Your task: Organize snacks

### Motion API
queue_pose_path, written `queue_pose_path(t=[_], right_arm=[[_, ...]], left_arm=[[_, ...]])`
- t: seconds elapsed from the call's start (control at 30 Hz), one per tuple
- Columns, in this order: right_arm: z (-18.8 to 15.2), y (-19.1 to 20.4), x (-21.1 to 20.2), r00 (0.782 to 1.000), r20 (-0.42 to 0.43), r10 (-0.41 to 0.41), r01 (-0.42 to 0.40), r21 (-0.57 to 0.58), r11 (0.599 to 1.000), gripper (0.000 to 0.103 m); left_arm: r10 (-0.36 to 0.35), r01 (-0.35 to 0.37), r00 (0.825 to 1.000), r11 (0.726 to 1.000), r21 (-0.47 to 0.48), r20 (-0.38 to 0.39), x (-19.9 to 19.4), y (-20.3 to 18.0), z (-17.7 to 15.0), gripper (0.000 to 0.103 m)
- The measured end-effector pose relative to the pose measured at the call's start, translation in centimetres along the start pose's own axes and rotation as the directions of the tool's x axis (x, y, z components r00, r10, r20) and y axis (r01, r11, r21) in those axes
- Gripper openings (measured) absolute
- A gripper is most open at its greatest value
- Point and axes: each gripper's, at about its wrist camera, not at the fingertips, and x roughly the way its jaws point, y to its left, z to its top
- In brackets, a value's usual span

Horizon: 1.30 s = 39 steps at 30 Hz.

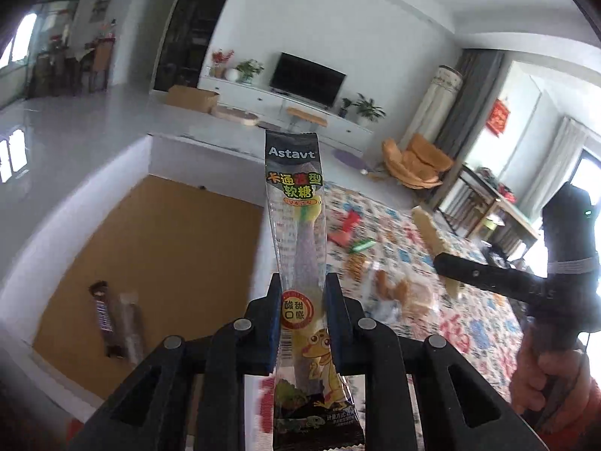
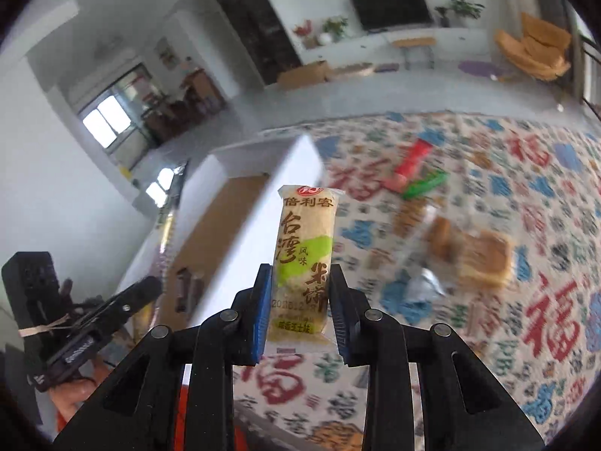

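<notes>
While left gripper (image 1: 302, 323) clamps gummy candy (image 1: 296, 225) (upright), right gripper (image 2: 300, 312) clamps rice cracker (image 2: 305, 255)

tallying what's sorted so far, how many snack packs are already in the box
2: a dark brown bar and a paler pack beside it, lying on the box floor. The left view's jaws may hide more.

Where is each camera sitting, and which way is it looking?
Left wrist view: sits on the left gripper, looking along its fingers at the gummy candy packet it holds, the box beyond; the person's right hand shows.
Right wrist view: sits on the right gripper, looking at its rice cracker packet over the patterned tablecloth; the left gripper shows at left.
Both see the television and box.
</notes>
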Motion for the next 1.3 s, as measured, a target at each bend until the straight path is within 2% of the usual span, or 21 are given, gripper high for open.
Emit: queue_pose_path(t=[0.07, 0.13, 0.2, 0.27, 0.3, 0.33, 0.37, 0.4, 0.47, 0.53, 0.63, 0.73, 0.8, 0.83, 0.93, 0.97, 1.03, 1.1, 1.2, 1.27, 1.3], right_arm=[[1.2, 4.5, 2.0, 0.999, -0.004, 0.053, -0.053, -0.078, 0.996, 0.03], [1.6, 7.9, 4.3, 0.997, -0.007, 0.083, -0.083, -0.139, 0.987, 0.031], [1.5, 10.1, 6.5, 0.99, -0.02, 0.138, -0.14, -0.149, 0.979, 0.032], [1.5, 11.0, 8.9, 0.984, -0.055, 0.172, -0.178, -0.141, 0.974, 0.035], [1.3, 11.0, 9.7, 0.982, -0.069, 0.174, -0.182, -0.132, 0.974, 0.042], [1.1, 10.7, 10.1, 0.984, -0.072, 0.163, -0.171, -0.122, 0.978, 0.045], [0.8, 10.1, 9.9, 0.986, -0.061, 0.156, -0.162, -0.116, 0.98, 0.051], [0.4, 9.3, 9.4, 0.988, -0.043, 0.147, -0.151, -0.119, 0.981, 0.059], [-0.3, 7.8, 8.5, 0.997, 0.002, 0.074, -0.073, -0.152, 0.986, 0.066], [-1.7, 4.9, 7.4, 0.998, 0.047, -0.042, 0.05, -0.198, 0.979, 0.067], [-5.3, -1.0, 6.1, 0.967, 0.057, -0.247, 0.254, -0.226, 0.94, 0.071], [-9.8, -8.9, 4.6, 0.925, -0.02, -0.381, 0.376, -0.123, 0.919, 0.071], [-12.2, -13.7, 3.8, 0.888, -0.073, -0.453, 0.451, -0.047, 0.891, 0.071], [-13.1, -15.6, 3.2, 0.871, -0.087, -0.484, 0.484, -0.016, 0.875, 0.071], [-14.1, -19.3, 2.1, 0.831, -0.097, -0.547, 0.551, 0.018, 0.834, 0.071], [-13.9, -19.8, 1.7, 0.826, -0.093, -0.556, 0.56, 0.028, 0.828, 0.071], [-13.3, -20.8, 1.5, 0.82, -0.095, -0.564, 0.569, 0.04, 0.821, 0.071], [-12.2, -21.5, 2.0, 0.816, -0.084, -0.573, 0.578, 0.055, 0.815, 0.071], [-10.4, -22.7, 3.3, 0.81, -0.075, -0.582, 0.587, 0.074, 0.807, 0.073], [-9.6, -24.0, 4.6, 0.796, -0.092, -0.599, 0.605, 0.075, 0.792, 0.081], [-9.3, -24.5, 5.1, 0.798, -0.071, -0.598, 0.602, 0.084, 0.794, 0.085]], left_arm=[[0.103, -0.103, 0.995, 0.995, -0.013, 0.004, -0.3, 3.2, 1.1, 0.02], [0.202, -0.202, 0.979, 0.979, -0.02, -0.006, -0.1, 5.9, 1.5, 0.02], [0.273, -0.274, 0.961, 0.962, -0.018, -0.036, 0.9, 8.1, 1.3, 0.022], [0.354, -0.356, 0.932, 0.934, -0.015, -0.072, 2.2, 9.9, 0.8, 0.042], [0.395, -0.397, 0.915, 0.918, -0.016, -0.083, 2.7, 10.6, 0.4, 0.062], [0.417, -0.42, 0.905, 0.907, -0.021, -0.083, 2.8, 10.9, 0.0, 0.073], [0.428, -0.431, 0.901, 0.902, -0.032, -0.073, 2.7, 11.0, -0.4, 0.075], [0.417, -0.42, 0.907, 0.907, -0.04, -0.061, 2.6, 10.9, -0.6, 0.077], [0.386, -0.388, 0.921, 0.921, -0.044, -0.048, 2.7, 9.9, -1.1, 0.078], [0.35, -0.35, 0.936, 0.936, -0.025, -0.027, 2.6, 8.1, -1.5, 0.078], [0.245, -0.244, 0.97, 0.969, 0.023, -0.007, 2.6, 3.5, -2.1, 0.084], [0.109, -0.105, 0.994, 0.987, 0.124, -0.028, 3.6, -3.2, -4.1, 0.094], [0.022, -0.004, 0.996, 0.981, 0.195, -0.089, 5.3, -7.6, -6.0, 0.097], [-0.015, 0.047, 0.99, 0.974, 0.223, -0.14, 7.1, -9.6, -7.2, 0.097], [-0.039, 0.105, 0.967, 0.962, 0.251, -0.253, 12.1, -13.0, -10.9, 0.097], [-0.032, 0.113, 0.955, 0.958, 0.264, -0.294, 14.2, -13.7, -12.2, 0.097], [0.033, 0.072, 0.942, 0.952, 0.297, -0.334, 17.5, -14.0, -13.6, 0.092], [0.088, 0.009, 0.949, 0.953, 0.304, -0.304, 19.5, -13.6, -13.3, 0.092], [0.111, -0.042, 0.959, 0.965, 0.26, -0.259, 22.2, -12.3, -11.2, 0.093], [0.142, -0.069, 0.949, 0.965, 0.254, -0.282, 23.7, -11.4, -10.7, 0.093], [0.157, -0.081, 0.943, 0.964, 0.255, -0.293, 24.1, -10.5, -10.9, 0.093]])
